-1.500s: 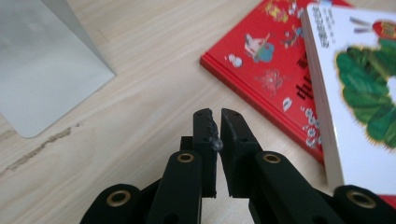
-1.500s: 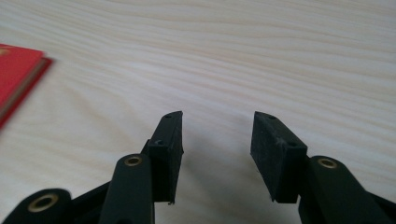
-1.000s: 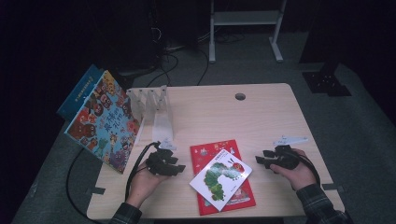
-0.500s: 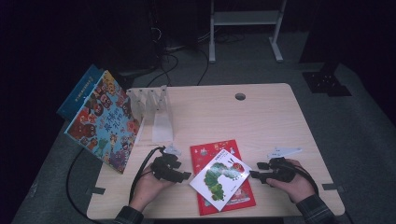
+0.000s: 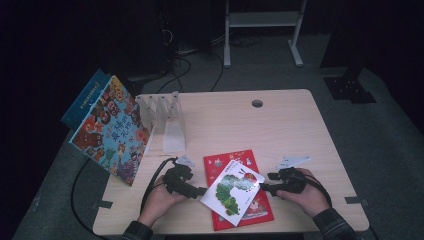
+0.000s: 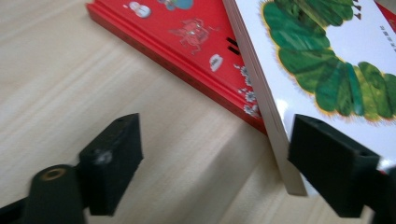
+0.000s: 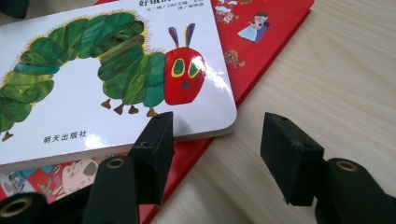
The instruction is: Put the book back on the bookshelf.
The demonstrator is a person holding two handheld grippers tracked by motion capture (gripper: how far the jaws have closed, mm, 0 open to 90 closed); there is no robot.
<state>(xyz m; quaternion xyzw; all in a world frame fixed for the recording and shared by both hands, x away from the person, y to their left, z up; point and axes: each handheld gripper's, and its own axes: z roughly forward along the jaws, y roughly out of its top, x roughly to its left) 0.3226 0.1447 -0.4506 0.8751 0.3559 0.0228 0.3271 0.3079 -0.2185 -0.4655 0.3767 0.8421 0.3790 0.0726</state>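
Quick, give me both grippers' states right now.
Left gripper: open, jaws just opening, one pad beside the caterpillar book, not pressing it.
Right gripper: open, jaws just widening, at the same book's corner, nothing gripped.

high: overhead, forward-down | gripper views: close, low | shared: caterpillar book

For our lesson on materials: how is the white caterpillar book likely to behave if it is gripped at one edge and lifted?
The caterpillar book shows thick board pages at its edge, so it should stay stiff rather than droop. Its glossy cover reflects light, so it may slip. It lies flat on the red book, so it probably slides rather than tips.
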